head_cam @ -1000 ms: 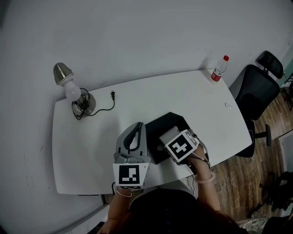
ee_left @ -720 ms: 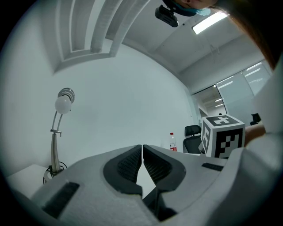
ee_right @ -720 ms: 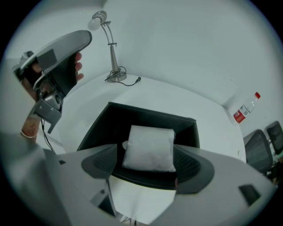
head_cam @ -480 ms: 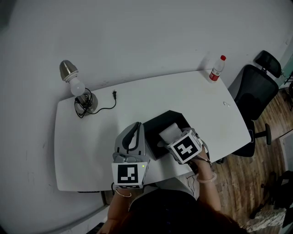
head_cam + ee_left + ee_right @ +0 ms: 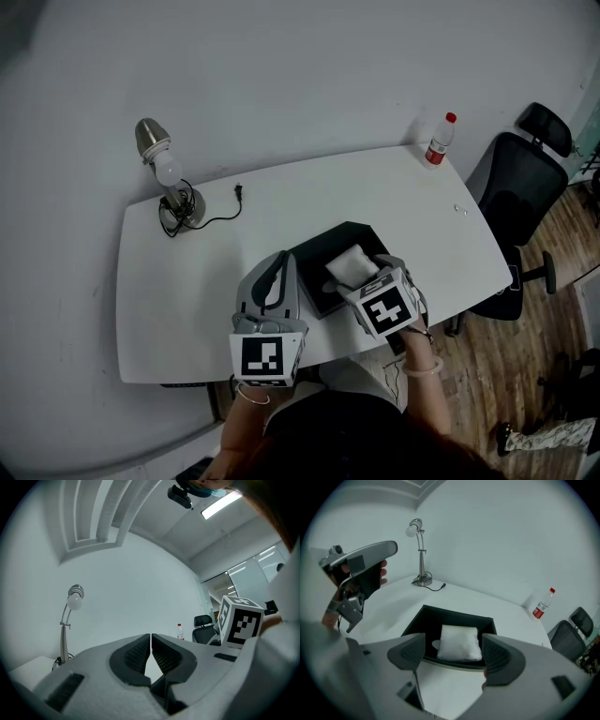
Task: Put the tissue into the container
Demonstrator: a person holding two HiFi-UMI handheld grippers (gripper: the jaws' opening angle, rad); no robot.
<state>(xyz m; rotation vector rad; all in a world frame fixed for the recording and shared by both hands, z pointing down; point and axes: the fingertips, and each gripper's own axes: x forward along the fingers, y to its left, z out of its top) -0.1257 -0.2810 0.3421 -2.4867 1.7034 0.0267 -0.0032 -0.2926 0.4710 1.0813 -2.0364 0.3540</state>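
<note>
Plainly, the right gripper hung with its jaws spread wide, gripping nothing, at the near edge of the black container. The white tissue lay inside that container, straight ahead of the parted jaws. Off to that gripper's left, the left gripper pointed upward, its jaws pressed together on nothing. Beyond its tips a lamp stood to the left and a bottle to the right, both on the white table.
</note>
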